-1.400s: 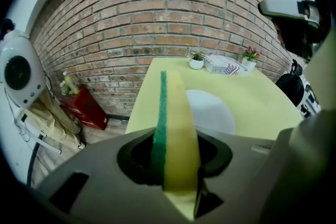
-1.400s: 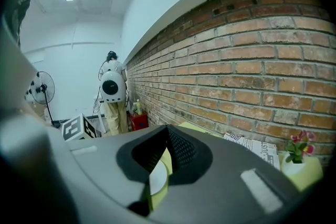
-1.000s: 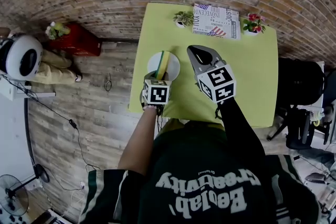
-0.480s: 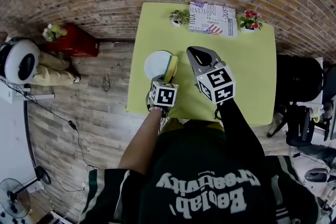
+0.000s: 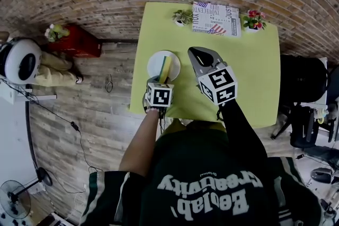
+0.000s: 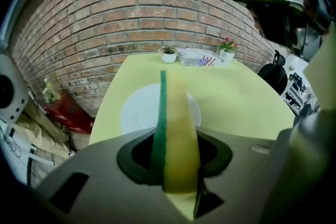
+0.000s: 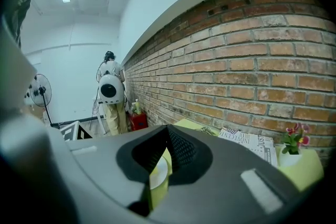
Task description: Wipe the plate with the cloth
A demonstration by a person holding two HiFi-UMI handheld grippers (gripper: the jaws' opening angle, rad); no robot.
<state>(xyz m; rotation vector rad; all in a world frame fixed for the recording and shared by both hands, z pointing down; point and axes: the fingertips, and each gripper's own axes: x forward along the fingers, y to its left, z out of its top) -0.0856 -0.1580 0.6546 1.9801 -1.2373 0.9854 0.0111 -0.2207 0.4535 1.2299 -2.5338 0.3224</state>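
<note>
A white plate [image 5: 156, 63] lies near the left edge of the yellow-green table [image 5: 249, 71]. My left gripper [image 5: 163, 75] is shut on the cloth [image 5: 166, 66], a yellow pad with a green side, which stands on edge over the middle of the plate. In the left gripper view the cloth [image 6: 178, 113] sticks out between the jaws of the left gripper [image 6: 176, 136], with the plate [image 6: 137, 110] beyond it. My right gripper [image 5: 200, 55] hovers over the table just right of the plate, shut and holding nothing. In the right gripper view the right gripper [image 7: 166, 139] looks toward the brick wall.
A newspaper [image 5: 216, 12] lies at the table's far edge between two small flower pots [image 5: 184, 17] [image 5: 253, 21]. A red box [image 5: 79, 39] and a person [image 5: 21, 58] are on the floor at the left. A black chair [image 5: 302, 82] stands to the right.
My left gripper carried the cloth to the plate's right rim, then back to the middle. The right gripper has stayed where it was.
</note>
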